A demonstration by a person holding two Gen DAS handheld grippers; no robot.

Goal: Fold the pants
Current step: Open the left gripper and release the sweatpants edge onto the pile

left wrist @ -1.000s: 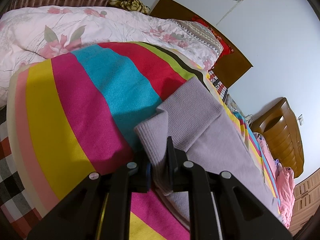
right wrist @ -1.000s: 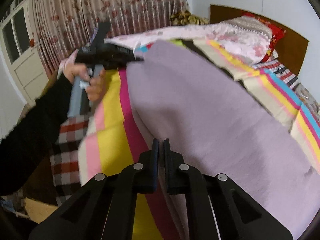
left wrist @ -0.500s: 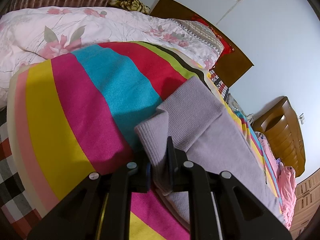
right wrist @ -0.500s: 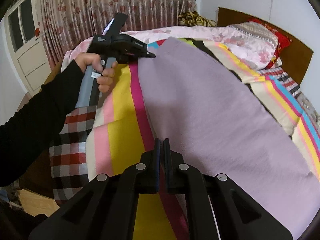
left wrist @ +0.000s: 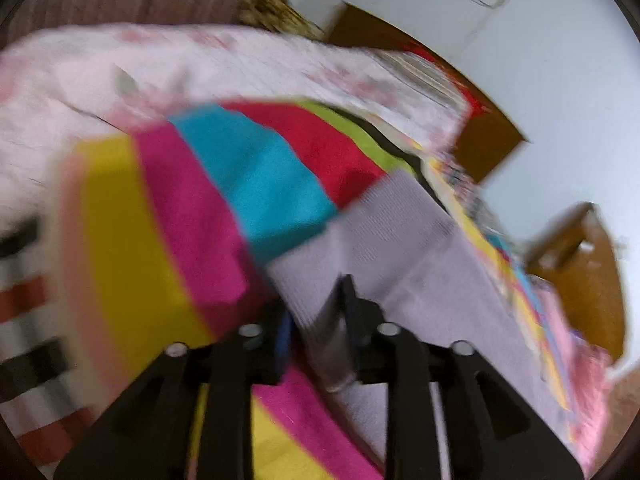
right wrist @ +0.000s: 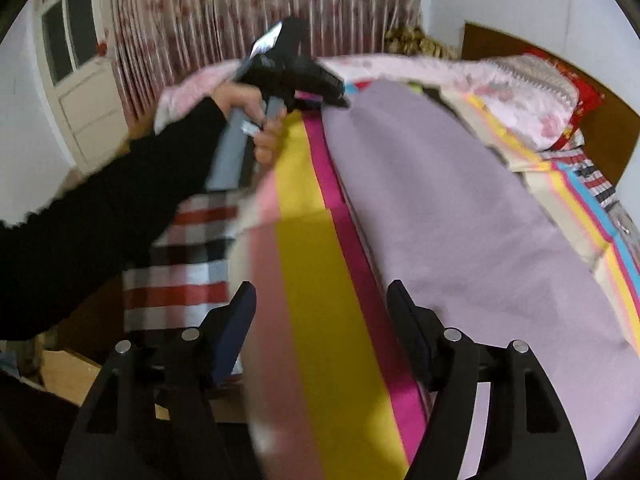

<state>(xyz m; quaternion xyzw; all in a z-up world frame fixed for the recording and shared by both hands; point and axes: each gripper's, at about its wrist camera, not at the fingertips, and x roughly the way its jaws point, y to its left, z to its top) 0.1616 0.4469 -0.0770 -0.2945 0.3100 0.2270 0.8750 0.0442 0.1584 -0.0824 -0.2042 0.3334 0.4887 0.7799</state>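
Observation:
Lilac pants (right wrist: pixel 460 220) lie flat along a striped blanket (right wrist: pixel 316 280) on the bed. Their ribbed end (left wrist: pixel 400 216) reaches toward the left wrist camera, which is blurred. My left gripper (left wrist: pixel 316 312) has its jaws opening, with the edge of that end still between them. From the right wrist view the same left gripper (right wrist: pixel 344 102) sits at the far end of the pants, held by a hand (right wrist: pixel 248 108) in a black sleeve. My right gripper (right wrist: pixel 322 296) is opening wide over the yellow and pink stripes. Nothing is between its fingers, and the pants' near edge lies just by its right finger (right wrist: pixel 404 312).
A floral quilt (left wrist: pixel 200 64) and pillows (right wrist: pixel 532 92) are piled at the head, against a wooden headboard (left wrist: pixel 484 140). A checked sheet (right wrist: pixel 188 264) hangs over the bed's left side. Curtains (right wrist: pixel 240 20) and a door (right wrist: pixel 80 80) stand beyond. A wooden cabinet (left wrist: pixel 580 272) is on the right.
My right gripper has gone from shut to wide open and has drawn back off the pants' edge. The left gripper's jaws have spread a little and its view has swung and blurred.

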